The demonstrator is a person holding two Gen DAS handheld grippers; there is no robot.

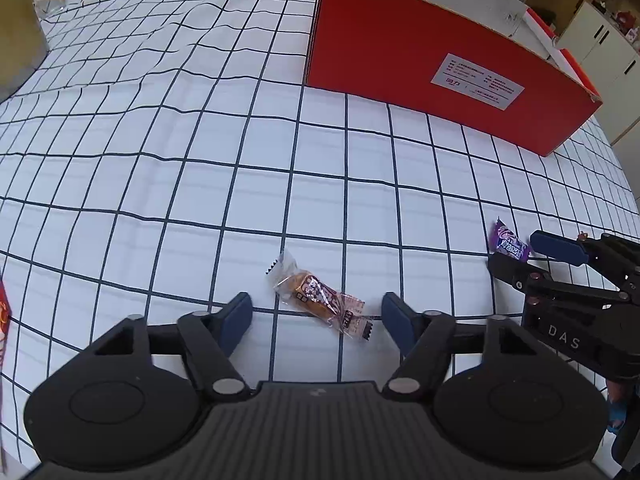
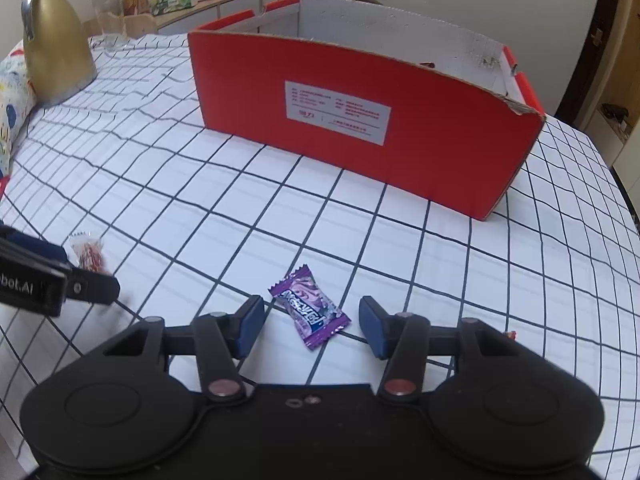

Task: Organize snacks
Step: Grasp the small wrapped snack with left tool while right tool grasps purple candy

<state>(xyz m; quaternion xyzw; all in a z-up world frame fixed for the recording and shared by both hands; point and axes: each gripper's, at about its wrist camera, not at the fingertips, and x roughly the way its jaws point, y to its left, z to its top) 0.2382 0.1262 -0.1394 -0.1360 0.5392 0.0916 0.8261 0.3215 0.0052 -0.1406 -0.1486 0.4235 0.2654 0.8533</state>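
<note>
red box [image 2: 360, 120] stands far ahead of both tools, and no snack is picked up yet. left gripper [image 1: 316, 316] is spread around the brown snack [image 1: 320, 300], not pinching. right gripper [image 2: 312, 320] is spread around the purple candy [image 2: 310, 312]. checked cloth [image 1: 160, 140] covers the table; gold jug [image 2: 52, 40] behind.

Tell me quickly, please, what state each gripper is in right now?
Left gripper: open, astride the brown snack, pads not touching it.
Right gripper: open, astride the purple candy, pads not touching it.
</note>
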